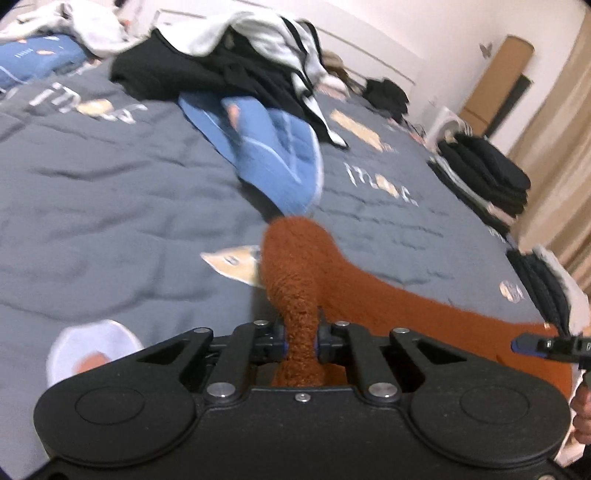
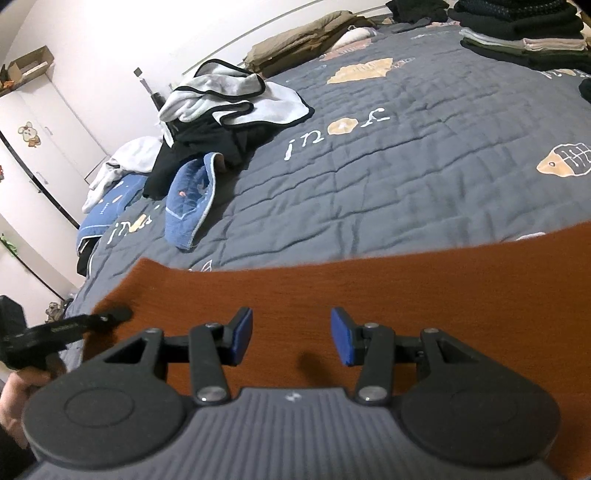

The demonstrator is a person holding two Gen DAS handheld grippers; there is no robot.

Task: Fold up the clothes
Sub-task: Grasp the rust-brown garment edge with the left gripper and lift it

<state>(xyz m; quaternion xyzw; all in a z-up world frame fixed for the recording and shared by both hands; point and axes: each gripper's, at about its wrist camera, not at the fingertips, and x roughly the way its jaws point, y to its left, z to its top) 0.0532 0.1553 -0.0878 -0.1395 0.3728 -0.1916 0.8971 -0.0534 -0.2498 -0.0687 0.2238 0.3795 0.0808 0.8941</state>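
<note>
A rust-brown fleecy garment is pinched between the pads of my left gripper, bunched up and lifted off the grey bed quilt. In the right wrist view the same brown garment lies stretched as a flat band across the quilt. My right gripper hovers over it with its blue pads apart and nothing between them. The left gripper's finger holds the garment's left corner. The right gripper's fingertip shows at the right edge of the left wrist view.
A heap of unfolded black, white and blue clothes lies at the far side of the bed. Folded dark stacks sit along the right edge. A white wardrobe stands at left.
</note>
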